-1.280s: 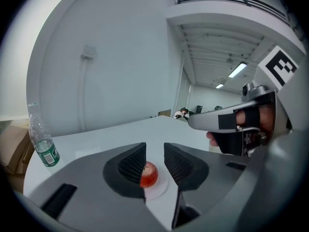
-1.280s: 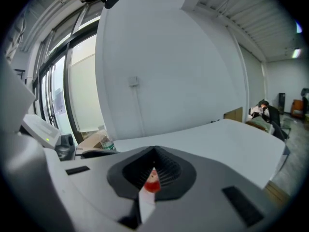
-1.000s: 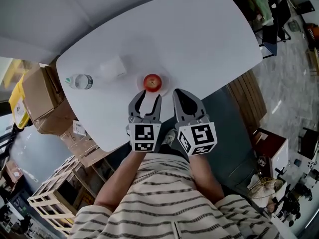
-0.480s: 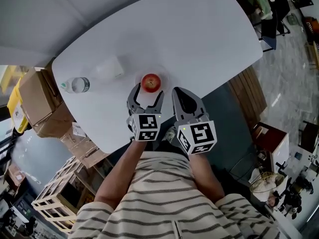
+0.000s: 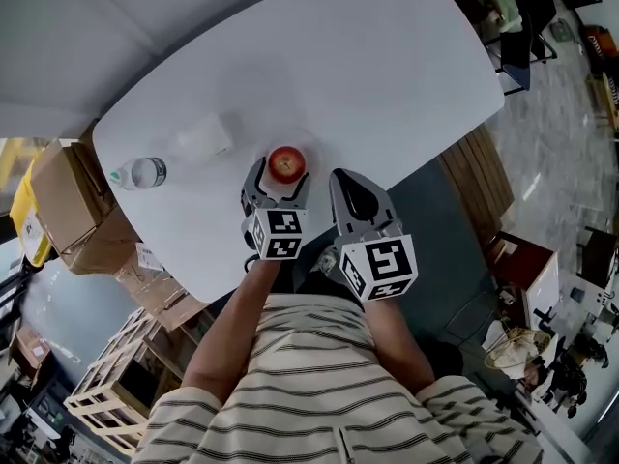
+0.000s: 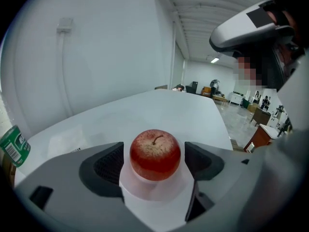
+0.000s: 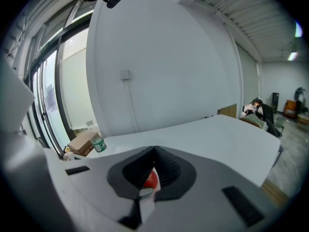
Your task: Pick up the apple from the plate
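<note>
A red apple (image 5: 286,163) stands upright on a small white plate (image 5: 312,149) near the front edge of the white table (image 5: 387,75). My left gripper (image 5: 280,186) reaches over that edge. Its jaws are opening, one on each side of the apple (image 6: 155,153). The dark pads (image 6: 107,166) stand just off the apple's skin and do not press it. The plate (image 6: 154,190) shows under the fruit. My right gripper (image 5: 348,180) hovers just right of the plate, its jaws shut with nothing in them. Through the gap behind its tips (image 7: 154,151) a sliver of the apple (image 7: 151,179) shows.
A clear water bottle (image 5: 140,173) with a green label lies at the table's left end, and a pale flat packet (image 5: 201,138) lies between it and the plate. Cardboard boxes (image 5: 68,191) and a wooden crate stand on the floor to the left.
My left gripper has moved forward and down to the apple while its jaws spread wider; they now flank the fruit. The right gripper has stayed put.
</note>
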The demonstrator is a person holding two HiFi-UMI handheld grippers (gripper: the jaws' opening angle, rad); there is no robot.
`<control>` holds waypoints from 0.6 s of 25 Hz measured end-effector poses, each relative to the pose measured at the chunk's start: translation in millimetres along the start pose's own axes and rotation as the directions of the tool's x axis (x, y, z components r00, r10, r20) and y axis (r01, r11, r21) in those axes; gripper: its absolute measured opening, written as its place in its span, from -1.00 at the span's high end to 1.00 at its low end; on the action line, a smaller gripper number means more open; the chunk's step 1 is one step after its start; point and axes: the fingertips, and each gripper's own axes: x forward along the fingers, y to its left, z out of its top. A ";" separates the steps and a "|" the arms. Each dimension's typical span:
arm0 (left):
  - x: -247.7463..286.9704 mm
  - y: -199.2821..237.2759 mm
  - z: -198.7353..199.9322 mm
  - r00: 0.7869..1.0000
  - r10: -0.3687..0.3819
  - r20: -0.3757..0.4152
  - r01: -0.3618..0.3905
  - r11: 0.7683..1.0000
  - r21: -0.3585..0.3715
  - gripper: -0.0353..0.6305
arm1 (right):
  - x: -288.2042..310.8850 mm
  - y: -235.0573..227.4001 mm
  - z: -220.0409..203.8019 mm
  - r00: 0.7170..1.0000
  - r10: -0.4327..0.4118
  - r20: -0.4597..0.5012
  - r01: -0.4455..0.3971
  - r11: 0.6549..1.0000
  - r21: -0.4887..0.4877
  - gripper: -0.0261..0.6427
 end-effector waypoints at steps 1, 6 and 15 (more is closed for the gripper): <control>1.8 -0.9 -1.0 1.000 -0.002 -0.004 0.002 1.000 0.005 -0.24 | 0.1 -0.7 0.3 1.000 -0.001 0.000 0.001 1.000 0.000 0.89; 7.7 -2.7 -11.0 0.999 -0.010 -0.038 0.011 1.000 0.023 -0.24 | 2.9 -1.8 1.5 1.000 0.000 0.003 0.000 1.000 0.001 0.89; 17.0 -6.5 -21.6 0.997 -0.027 -0.070 0.031 0.997 0.065 -0.24 | 5.6 -2.4 5.3 1.000 0.007 0.005 -0.007 1.000 -0.010 0.89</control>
